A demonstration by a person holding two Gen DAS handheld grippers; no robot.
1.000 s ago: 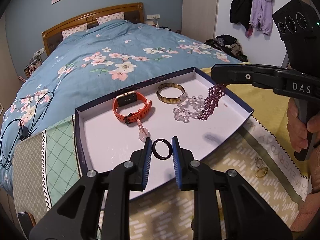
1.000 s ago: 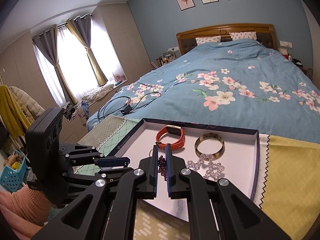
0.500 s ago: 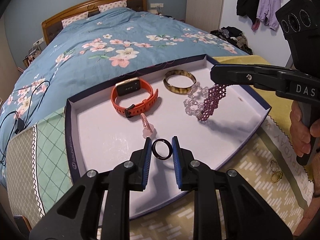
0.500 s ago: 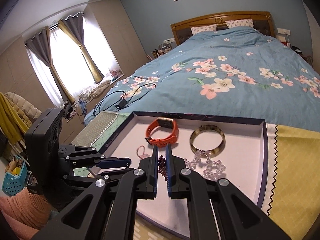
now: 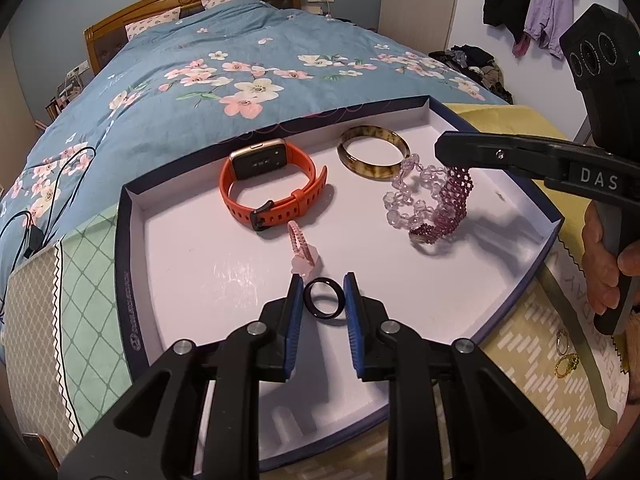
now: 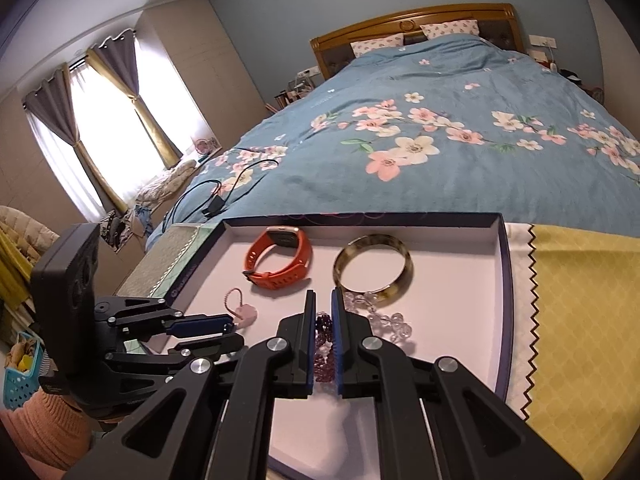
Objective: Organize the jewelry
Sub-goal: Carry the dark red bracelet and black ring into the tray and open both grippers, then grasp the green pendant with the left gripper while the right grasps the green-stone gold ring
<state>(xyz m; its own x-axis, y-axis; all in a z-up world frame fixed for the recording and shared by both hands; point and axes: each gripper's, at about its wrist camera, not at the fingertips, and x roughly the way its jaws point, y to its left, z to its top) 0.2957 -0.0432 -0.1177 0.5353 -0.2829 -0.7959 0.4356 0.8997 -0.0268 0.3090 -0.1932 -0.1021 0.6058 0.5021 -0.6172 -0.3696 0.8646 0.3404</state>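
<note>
Compared with a second ago, both carried pieces have been brought lower and further in over the open tray (image 5: 132,264), which now fills more of each view; the white floor is seen close beneath them. The left hand-held gripper (image 5: 323,300) is clamped on a black ring (image 5: 324,299), pinched by its outer edge between the blue pads, and the ring is now held just above the near part of the tray floor, close beside the small pink ring (image 5: 301,246) lying there. The right hand-held gripper (image 6: 321,344) is clenched on a dark purple beaded bracelet (image 5: 450,204), whose lower loop now appears to reach the tray floor just beside the clear beaded bracelet (image 5: 408,192); whether it rests there or only hangs cannot be told for certain. It is judged that both pieces are at the point of being set down, so that release is the step in hand. An orange watch (image 5: 268,184) and a mottled bangle (image 5: 372,152) are already laid at the far side of the tray, while two small gold rings (image 5: 564,354) are left on the patterned cloth outside it, so the sorting is judged unfinished. The black ring is held nearly on edge, its opening facing towards the left wrist camera and tilted slightly up. The purple bracelet is hung as a band, its long axis running downward from the jaws to the tray.
</note>
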